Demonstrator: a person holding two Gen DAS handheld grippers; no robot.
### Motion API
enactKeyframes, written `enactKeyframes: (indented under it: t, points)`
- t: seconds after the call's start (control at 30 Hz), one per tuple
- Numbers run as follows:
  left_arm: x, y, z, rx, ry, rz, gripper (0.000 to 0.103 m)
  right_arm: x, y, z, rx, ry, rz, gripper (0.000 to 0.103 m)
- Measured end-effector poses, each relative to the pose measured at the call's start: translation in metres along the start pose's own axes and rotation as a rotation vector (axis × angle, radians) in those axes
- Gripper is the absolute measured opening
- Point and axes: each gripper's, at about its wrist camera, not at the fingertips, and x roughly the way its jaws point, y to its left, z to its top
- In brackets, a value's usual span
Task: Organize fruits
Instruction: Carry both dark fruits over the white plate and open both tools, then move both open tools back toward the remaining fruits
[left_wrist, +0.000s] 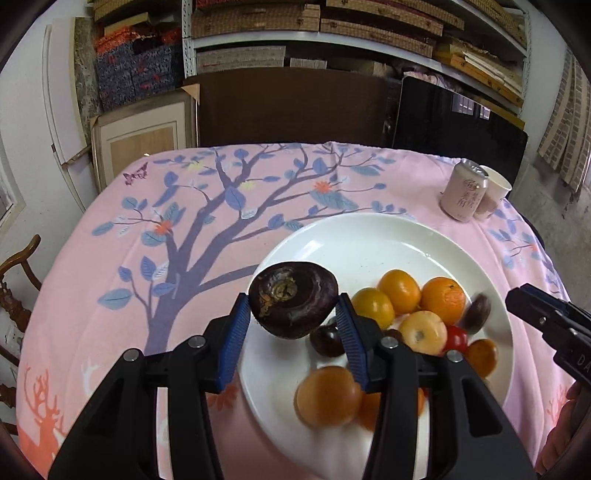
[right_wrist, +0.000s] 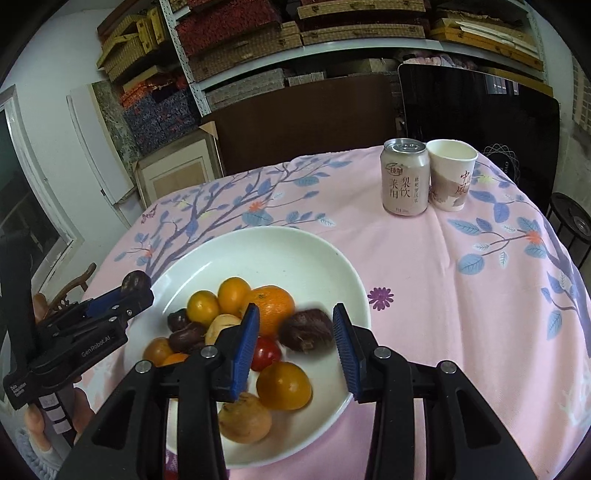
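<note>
Above the white plate (left_wrist: 369, 236) on the pink tablecloth (left_wrist: 110, 258), the left gripper (left_wrist: 293, 314) clamps a dark purple, wrinkled fruit (left_wrist: 293, 304), stem scar facing the camera, long axis spanning the pads. Its underside is hidden. The right gripper (right_wrist: 295, 349) stands partly open and empty over the piled oranges (right_wrist: 271, 306).

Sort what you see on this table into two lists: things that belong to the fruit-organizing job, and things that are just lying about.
Part of the job:
- dark purple fruit, gripped in the left claw
- white plate
- orange, small yellow-orange fruits, red fruit and brown fruits on the plate
- right claw, nothing gripped

Lying about:
- drink can
- paper cup
</note>
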Motion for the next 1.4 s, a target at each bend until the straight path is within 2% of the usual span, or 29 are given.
enactKeyframes:
  t: [0.03,0.1,0.13,0.3,0.47,0.63,0.77,1.0,1.17,1.23,1.4]
  points:
    - [0.006,0.0,0.0,-0.006,0.009,-0.007,0.047,0.002,0.0,0.0,-0.006,0.001,-0.008,0.042]
    - [0.014,0.0,-0.001,-0.007,0.031,-0.022,0.048,0.004,-0.002,0.0,-0.007,-0.005,-0.023,0.051]
    - [0.015,0.001,-0.003,-0.008,0.035,-0.024,0.049,0.005,-0.004,-0.001,-0.005,-0.007,-0.027,0.052]
    - [0.003,0.0,-0.004,-0.008,-0.005,-0.016,0.073,-0.003,-0.007,0.002,0.013,-0.021,-0.016,0.057]
    - [-0.024,-0.001,-0.008,0.011,-0.037,-0.007,0.075,-0.025,0.001,-0.001,0.001,-0.057,-0.005,0.062]
    - [-0.061,0.005,-0.027,0.006,-0.073,0.009,0.08,-0.055,0.009,-0.015,-0.014,-0.099,0.004,0.066]
    - [-0.093,0.017,-0.062,-0.046,-0.088,0.001,0.087,-0.081,0.004,-0.041,0.017,-0.134,0.01,0.07]
    - [-0.131,0.027,-0.143,-0.078,-0.054,-0.009,0.087,-0.124,-0.01,-0.116,0.065,-0.193,-0.013,0.085]
    - [-0.159,0.016,-0.193,-0.018,-0.055,-0.04,0.087,-0.138,-0.03,-0.14,0.156,-0.196,0.024,0.087]
    - [-0.168,0.004,-0.206,0.032,-0.066,-0.041,0.091,-0.139,-0.034,-0.141,0.175,-0.196,0.035,0.087]
    - [-0.174,-0.023,-0.224,0.168,-0.051,-0.049,0.093,-0.135,-0.036,-0.142,0.18,-0.177,0.038,0.087]
